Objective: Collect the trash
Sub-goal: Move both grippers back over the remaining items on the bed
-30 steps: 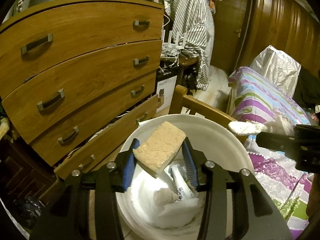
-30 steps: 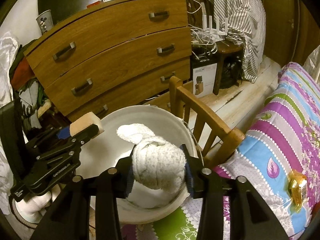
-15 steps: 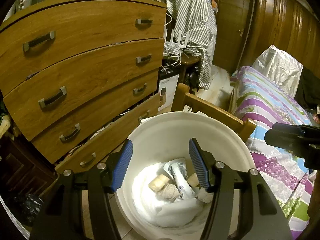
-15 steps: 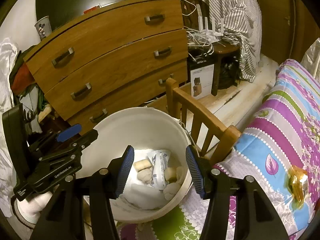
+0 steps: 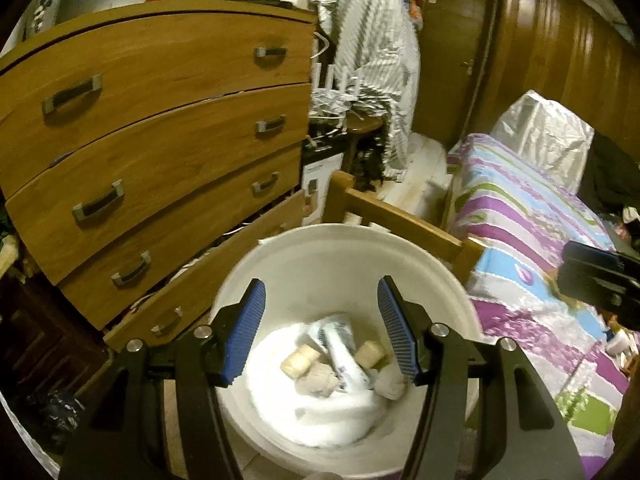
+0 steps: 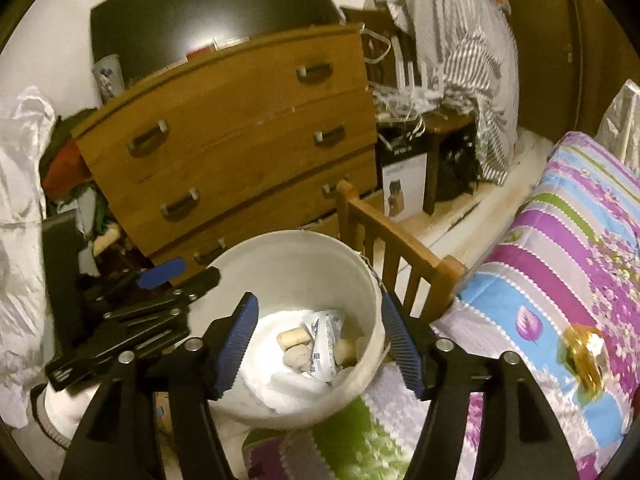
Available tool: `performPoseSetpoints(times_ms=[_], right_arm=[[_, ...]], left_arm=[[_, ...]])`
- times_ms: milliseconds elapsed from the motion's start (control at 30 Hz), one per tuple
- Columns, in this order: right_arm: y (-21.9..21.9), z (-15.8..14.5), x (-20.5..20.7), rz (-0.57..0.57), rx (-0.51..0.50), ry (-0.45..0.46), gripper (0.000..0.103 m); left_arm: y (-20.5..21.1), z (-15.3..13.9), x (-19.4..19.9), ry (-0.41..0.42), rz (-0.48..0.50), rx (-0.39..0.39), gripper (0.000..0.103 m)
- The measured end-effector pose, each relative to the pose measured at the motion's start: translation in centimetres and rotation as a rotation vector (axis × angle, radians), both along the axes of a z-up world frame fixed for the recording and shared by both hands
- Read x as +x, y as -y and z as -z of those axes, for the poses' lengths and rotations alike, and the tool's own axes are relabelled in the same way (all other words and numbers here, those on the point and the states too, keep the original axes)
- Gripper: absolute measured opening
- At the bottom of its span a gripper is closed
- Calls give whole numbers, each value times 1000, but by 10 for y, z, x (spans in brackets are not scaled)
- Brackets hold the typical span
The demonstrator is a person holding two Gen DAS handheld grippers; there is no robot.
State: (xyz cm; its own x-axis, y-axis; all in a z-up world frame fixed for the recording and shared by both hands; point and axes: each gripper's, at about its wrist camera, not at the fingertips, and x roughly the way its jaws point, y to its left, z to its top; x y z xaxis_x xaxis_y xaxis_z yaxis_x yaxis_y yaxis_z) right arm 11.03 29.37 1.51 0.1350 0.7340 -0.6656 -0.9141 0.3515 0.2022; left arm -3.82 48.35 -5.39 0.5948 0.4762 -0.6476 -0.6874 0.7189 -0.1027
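Observation:
A white bucket (image 5: 320, 252) stands on the floor by the bed. It holds tan sponge pieces (image 5: 298, 364), a white wrapper (image 5: 340, 344) and pale wads (image 5: 316, 380). My left gripper (image 5: 322, 330) is open and empty above the bucket. My right gripper (image 6: 318, 346) is open and empty over the bucket (image 6: 288, 248) from the bed side. The same trash (image 6: 296, 338) shows in the right wrist view. The left gripper (image 6: 160, 280) appears at left in the right wrist view. An amber wrapper (image 6: 586, 354) lies on the bed cover.
A wooden chest of drawers (image 5: 152, 140) stands behind the bucket. A wooden bed rail (image 6: 392, 248) runs beside it. The striped bed cover (image 6: 560, 260) is at right. A silver bag (image 5: 540, 128) sits on the bed. A stool with cables (image 6: 432, 120) stands further back.
Both grippers opened. The sponge fell from the left one and the white wad from the right one into the bucket. Both grippers have since drawn back slightly.

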Motion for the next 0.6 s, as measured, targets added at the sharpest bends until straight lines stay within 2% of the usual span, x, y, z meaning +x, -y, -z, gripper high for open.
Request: performPoseSetpoints(times_ms=[133, 233, 267, 433, 600], right_arm=[[53, -9, -4, 45, 53, 34, 72], [111, -7, -5, 93, 78, 75, 76], [130, -4, -3, 110, 77, 82, 78], [224, 23, 14, 229, 46, 81, 78], [342, 62, 50, 421, -23, 67, 78]], left_arm=[[33, 1, 17, 2, 88, -3, 58], [62, 2, 33, 5, 173, -5, 58], [79, 3, 43, 2, 228, -6, 59], [146, 19, 80, -34, 418, -11, 62], [200, 38, 106, -69, 531, -32, 62]])
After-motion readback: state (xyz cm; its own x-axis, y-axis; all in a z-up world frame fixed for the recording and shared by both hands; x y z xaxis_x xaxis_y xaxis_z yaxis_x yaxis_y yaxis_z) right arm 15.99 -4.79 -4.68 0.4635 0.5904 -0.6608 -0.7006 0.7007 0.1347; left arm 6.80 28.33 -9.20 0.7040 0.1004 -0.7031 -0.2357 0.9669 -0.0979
